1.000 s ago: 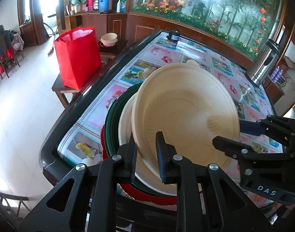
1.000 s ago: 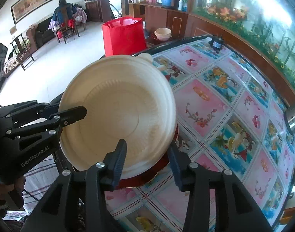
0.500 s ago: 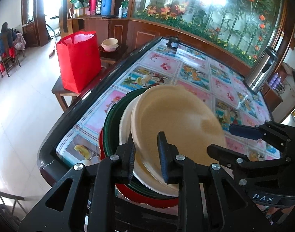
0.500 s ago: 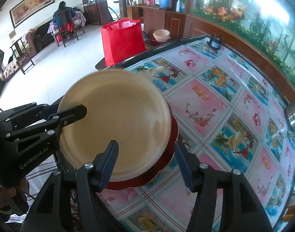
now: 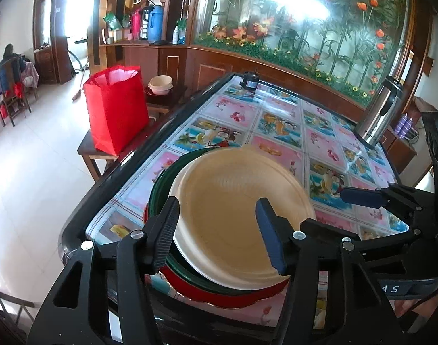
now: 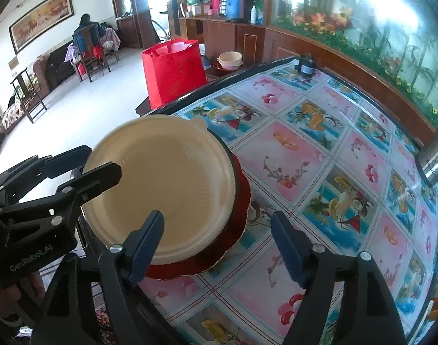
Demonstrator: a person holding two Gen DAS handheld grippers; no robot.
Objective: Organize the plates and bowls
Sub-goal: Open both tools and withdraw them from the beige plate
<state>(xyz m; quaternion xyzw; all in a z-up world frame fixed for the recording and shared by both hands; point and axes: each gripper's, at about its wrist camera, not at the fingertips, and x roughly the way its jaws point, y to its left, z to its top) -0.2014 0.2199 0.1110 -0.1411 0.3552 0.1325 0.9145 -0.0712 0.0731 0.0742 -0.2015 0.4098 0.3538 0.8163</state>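
Left gripper [image 5: 219,230]: my fingers [image 5: 165,231] now stand wide apart, straddling the near rim of the cream plate [image 5: 236,224] and gripping nothing. A second ago they were pinched narrow on that rim and the plate stood tilted up; half a second ago it was on its way down. It now lies flat on the stack, so the release is done.

Right gripper [image 6: 216,244]: also wide, holding nothing. It has opened a little further over the last second and sits at the stack's near right edge, one finger [image 6: 145,241] over the cream plate's rim, the other over bare cloth.

Stack, top to bottom as far as I can tell: cream plate, a second cream rim just under it, green plate [image 5: 161,184], red plate [image 6: 242,198] with a scalloped edge. It sits near the corner of the surface [image 5: 279,132], close to the dark edge. The top plate looks nested, not hanging off, though it is slightly blurred in the left view.

Judgement: this placement is complete; both grippers are free for the next piece.

Farther off: red bag [image 5: 115,112] on a low side table, and beside it the cream bowls [image 5: 160,84], well apart from the stack and seemingly still to be dealt with. Steel flask [image 5: 381,112] at the far right of the surface.
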